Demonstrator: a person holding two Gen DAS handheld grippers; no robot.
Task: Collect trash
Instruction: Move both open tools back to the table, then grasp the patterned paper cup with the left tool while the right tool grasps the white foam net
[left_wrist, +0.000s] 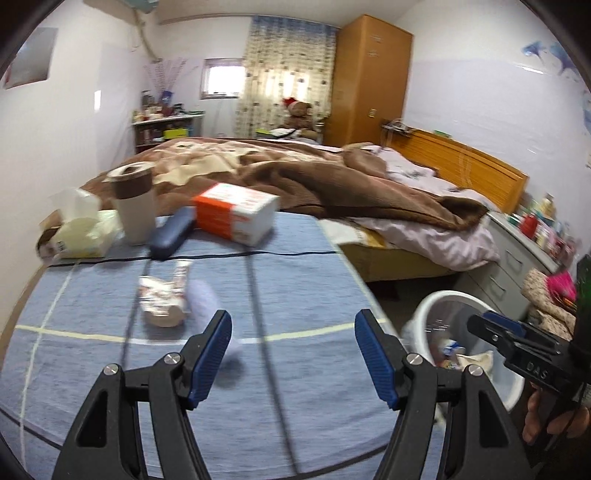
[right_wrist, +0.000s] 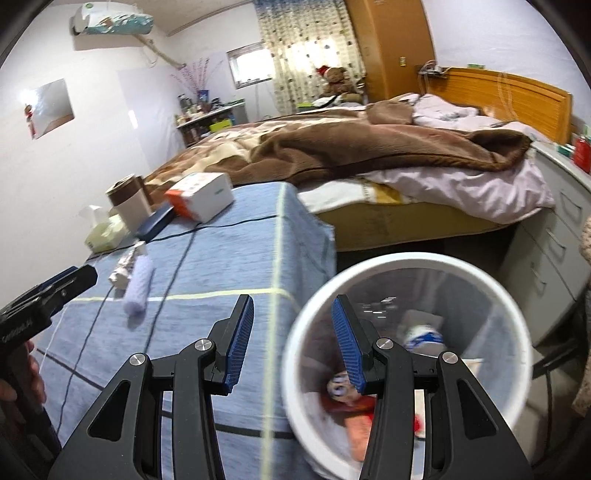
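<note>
Trash (left_wrist: 162, 301) crumpled mid-bench (left_wrist: 295, 406), beside a lilac roll (left_wrist: 208, 308); bin (right_wrist: 406, 258) just off the edge. Both hand-held grippers, left (left_wrist: 293, 356) and right (right_wrist: 291, 338), apart and empty. Could snag the cable (left_wrist: 258, 254) or grab the roll instead.

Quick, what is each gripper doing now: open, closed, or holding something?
Left gripper: open, holding nothing, over the blue tablecloth.
Right gripper: open, holding nothing, at the white bin.
</note>
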